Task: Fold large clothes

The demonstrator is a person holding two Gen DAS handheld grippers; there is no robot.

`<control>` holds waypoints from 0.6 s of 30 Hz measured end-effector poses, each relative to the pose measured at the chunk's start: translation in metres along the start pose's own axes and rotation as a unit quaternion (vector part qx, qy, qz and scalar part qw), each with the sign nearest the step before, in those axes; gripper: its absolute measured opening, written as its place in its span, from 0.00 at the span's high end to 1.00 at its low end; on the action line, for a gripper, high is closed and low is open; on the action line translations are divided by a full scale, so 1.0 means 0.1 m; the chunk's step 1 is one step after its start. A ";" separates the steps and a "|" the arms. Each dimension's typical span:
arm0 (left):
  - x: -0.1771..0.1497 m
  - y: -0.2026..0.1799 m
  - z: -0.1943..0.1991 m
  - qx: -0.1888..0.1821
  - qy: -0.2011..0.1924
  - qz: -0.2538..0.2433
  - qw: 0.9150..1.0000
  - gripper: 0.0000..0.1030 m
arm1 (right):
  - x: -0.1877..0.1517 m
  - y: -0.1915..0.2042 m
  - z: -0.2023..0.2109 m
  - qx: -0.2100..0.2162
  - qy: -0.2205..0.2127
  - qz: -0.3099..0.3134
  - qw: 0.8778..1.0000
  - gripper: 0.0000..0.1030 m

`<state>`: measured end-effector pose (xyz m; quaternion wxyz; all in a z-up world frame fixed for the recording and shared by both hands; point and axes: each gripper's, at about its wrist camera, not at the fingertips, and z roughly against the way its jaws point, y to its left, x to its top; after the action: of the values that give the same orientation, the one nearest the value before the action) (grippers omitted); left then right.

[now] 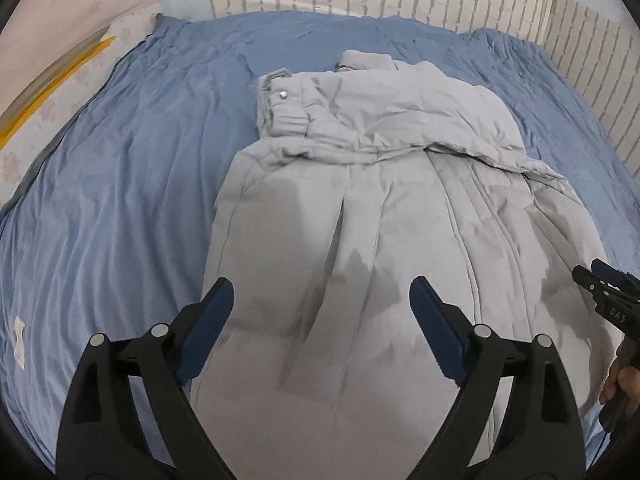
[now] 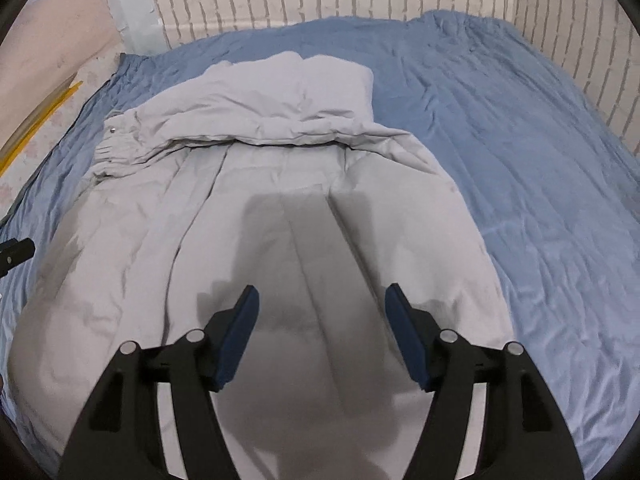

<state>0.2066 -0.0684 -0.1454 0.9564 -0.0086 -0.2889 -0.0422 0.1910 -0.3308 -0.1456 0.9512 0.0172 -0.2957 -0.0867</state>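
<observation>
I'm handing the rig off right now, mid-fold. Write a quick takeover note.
Left gripper: open, holding nothing, above the near part of the pale grey padded coat.
Right gripper: open, empty, above the same coat.
The coat lies lengthwise on the wrinkled blue bedsheet; its far end, by the metal snap button, is already folded over onto the body.
Done: that far-end fold.
Left: probably grasp the near end and fold it up, then tidy.
</observation>
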 end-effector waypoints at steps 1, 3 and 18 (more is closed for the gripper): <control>-0.05 0.01 0.04 0.002 -0.001 0.000 1.000 0.13 | -0.04 0.01 0.06 -0.004 -0.006 0.001 1.000 0.36; -0.15 0.04 0.12 0.006 -0.003 -0.004 1.000 0.13 | -0.10 0.00 0.14 -0.005 -0.012 -0.002 1.000 0.33; -0.70 0.26 0.43 0.019 -0.010 0.012 1.000 0.07 | -0.65 -0.03 0.50 -0.005 -0.022 -0.005 1.000 0.24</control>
<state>0.1269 -0.0356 -0.1480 0.9539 0.0061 -0.2989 -0.0251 0.1096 -0.3213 -0.1413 0.9442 0.0125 -0.3158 -0.0934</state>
